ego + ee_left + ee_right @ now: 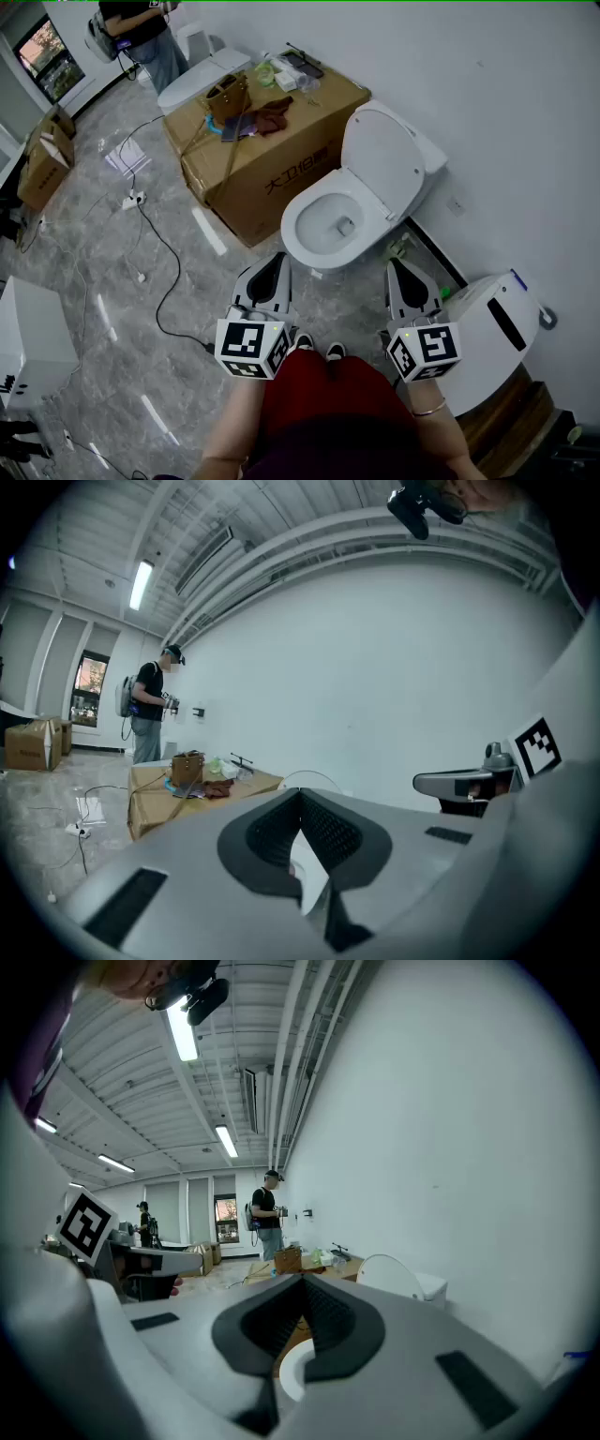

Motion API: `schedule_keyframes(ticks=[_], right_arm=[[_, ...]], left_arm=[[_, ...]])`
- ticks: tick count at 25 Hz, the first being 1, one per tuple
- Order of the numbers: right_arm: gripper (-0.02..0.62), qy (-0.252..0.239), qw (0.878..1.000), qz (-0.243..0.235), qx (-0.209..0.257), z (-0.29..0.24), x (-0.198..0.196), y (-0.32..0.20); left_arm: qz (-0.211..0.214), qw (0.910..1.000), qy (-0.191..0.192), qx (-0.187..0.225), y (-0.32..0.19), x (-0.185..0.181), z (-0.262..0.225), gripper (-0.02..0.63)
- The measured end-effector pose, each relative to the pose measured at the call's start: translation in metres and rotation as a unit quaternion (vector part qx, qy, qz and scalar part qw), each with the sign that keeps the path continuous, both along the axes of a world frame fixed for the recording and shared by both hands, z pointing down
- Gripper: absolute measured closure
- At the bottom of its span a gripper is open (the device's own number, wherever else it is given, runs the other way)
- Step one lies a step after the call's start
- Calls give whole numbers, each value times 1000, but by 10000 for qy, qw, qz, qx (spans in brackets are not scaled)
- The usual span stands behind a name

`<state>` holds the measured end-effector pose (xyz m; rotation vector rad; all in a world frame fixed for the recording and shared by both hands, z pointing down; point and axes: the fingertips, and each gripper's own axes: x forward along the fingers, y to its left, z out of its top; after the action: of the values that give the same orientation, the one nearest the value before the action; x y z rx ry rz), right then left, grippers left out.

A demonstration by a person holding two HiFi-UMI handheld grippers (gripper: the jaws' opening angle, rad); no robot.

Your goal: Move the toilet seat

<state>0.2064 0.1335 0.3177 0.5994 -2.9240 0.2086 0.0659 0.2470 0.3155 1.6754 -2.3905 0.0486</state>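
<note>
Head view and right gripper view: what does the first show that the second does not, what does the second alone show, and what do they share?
Only the head view shows the inside of the toilet bowl from above, and the power strip with its cables on the grey floor. Only the right gripper view shows the ceiling lights and a second person far back. Both show the raised toilet lid, the cardboard box, the person with a backpack and the right gripper, its jaws shut with nothing between them.
</note>
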Motion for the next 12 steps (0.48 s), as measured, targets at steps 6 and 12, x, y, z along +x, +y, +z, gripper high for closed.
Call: schedule_keyframes(ticks=[6,12], right_arm=[[580,-78,9998,-71,-139,4,1,5],[580,-234,9994,19,-250,5,6,1]], left_arm=[[-82,10000,41,7,6,2,2,578],[-274,9996,47,-2,9,-3,5,578]])
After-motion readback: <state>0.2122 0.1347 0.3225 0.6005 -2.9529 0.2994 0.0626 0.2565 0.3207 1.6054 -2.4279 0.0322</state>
